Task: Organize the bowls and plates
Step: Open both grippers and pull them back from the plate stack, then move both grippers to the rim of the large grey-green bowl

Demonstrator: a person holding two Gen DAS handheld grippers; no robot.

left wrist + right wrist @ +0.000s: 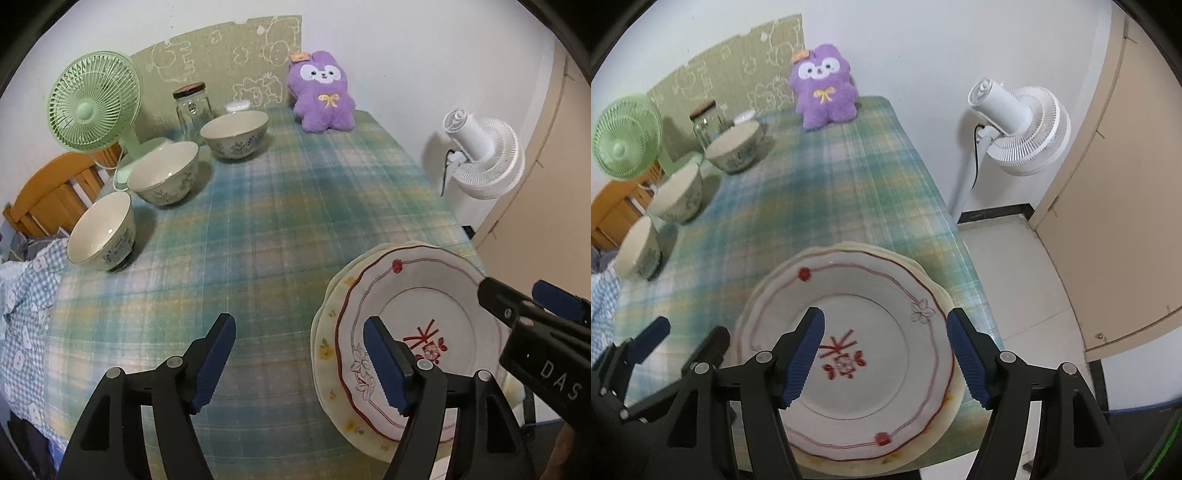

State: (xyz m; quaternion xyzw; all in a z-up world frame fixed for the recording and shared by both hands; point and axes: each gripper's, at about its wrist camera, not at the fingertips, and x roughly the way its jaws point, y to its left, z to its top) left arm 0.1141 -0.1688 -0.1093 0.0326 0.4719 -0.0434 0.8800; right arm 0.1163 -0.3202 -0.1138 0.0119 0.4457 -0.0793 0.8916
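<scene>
Left wrist view: the left gripper (299, 360) fills the bottom of the frame, its blue-padded jaws spread wide and holding nothing, hanging above the plaid tablecloth (266, 206). Its right-hand finger crosses in front of the stack of plates (436, 295) at lower right, a red-trimmed plate on top of a yellow-flowered one. The right gripper (517, 299) enters from the right edge over the far rim of that stack, jaws parted. Three bowls (162, 173) run diagonally along the left side, from middle left up toward a glass jar (194, 109) and a green fan (94, 101) at upper left. A purple plush toy (323, 94) sits at top centre.

Right wrist view: the right gripper (886, 358) points down over the plate stack at bottom centre, jaws spread and empty, one finger above the plate's well, the other beside its right rim. The left gripper shows at lower left, jaws apart. Bowls line the left edge, and a white fan (1019, 129) stands at upper right.
</scene>
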